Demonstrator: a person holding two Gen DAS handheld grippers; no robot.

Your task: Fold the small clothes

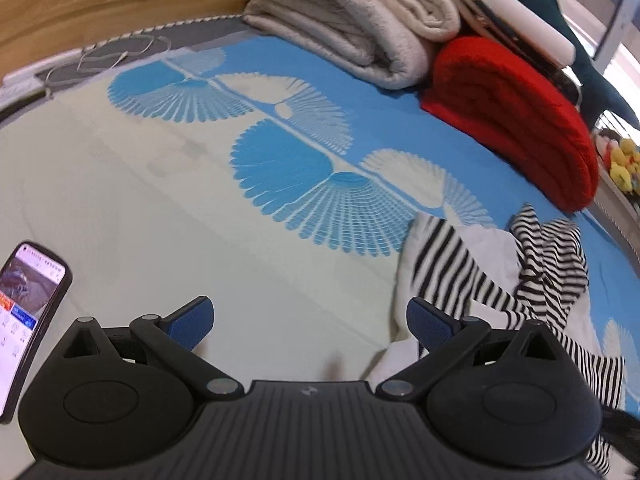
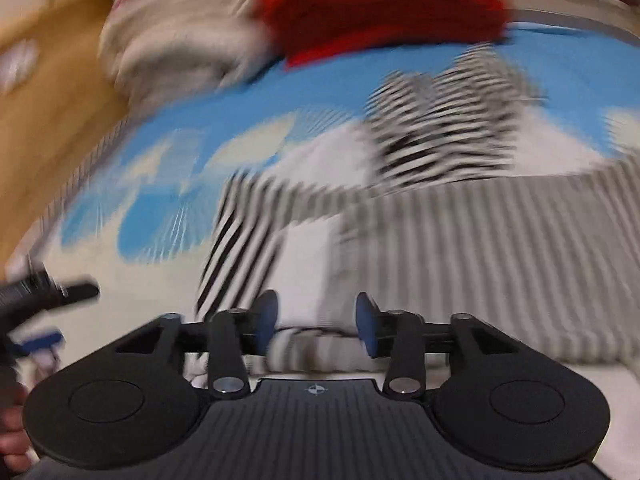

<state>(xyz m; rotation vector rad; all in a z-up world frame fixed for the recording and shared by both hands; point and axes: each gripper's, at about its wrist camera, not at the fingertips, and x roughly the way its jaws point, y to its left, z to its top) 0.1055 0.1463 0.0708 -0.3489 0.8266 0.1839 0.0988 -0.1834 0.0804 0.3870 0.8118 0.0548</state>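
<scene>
A crumpled black-and-white striped garment (image 1: pixel 544 264) with a white part lies on the bed sheet (image 1: pixel 160 208), to the right of my left gripper (image 1: pixel 312 326). That gripper is open wide, nothing between its blue pads (image 1: pixel 192 322). The right wrist view is blurred. There the striped garment (image 2: pixel 440 136) lies ahead, with a finer grey-striped cloth (image 2: pixel 500 264) at the right. My right gripper (image 2: pixel 316 322) hangs over the cloth with its pads (image 2: pixel 266 320) apart; cloth shows below the gap, and no pad visibly presses on it. The left gripper (image 2: pixel 40 300) shows at the left edge.
A folded red blanket (image 1: pixel 516 120) and a stack of beige blankets (image 1: pixel 352 28) sit at the far side of the bed. A phone (image 1: pixel 28 320) is at the left. A wooden headboard (image 1: pixel 100 4) stands behind. Plush toys (image 1: pixel 622 160) lie beyond the right edge.
</scene>
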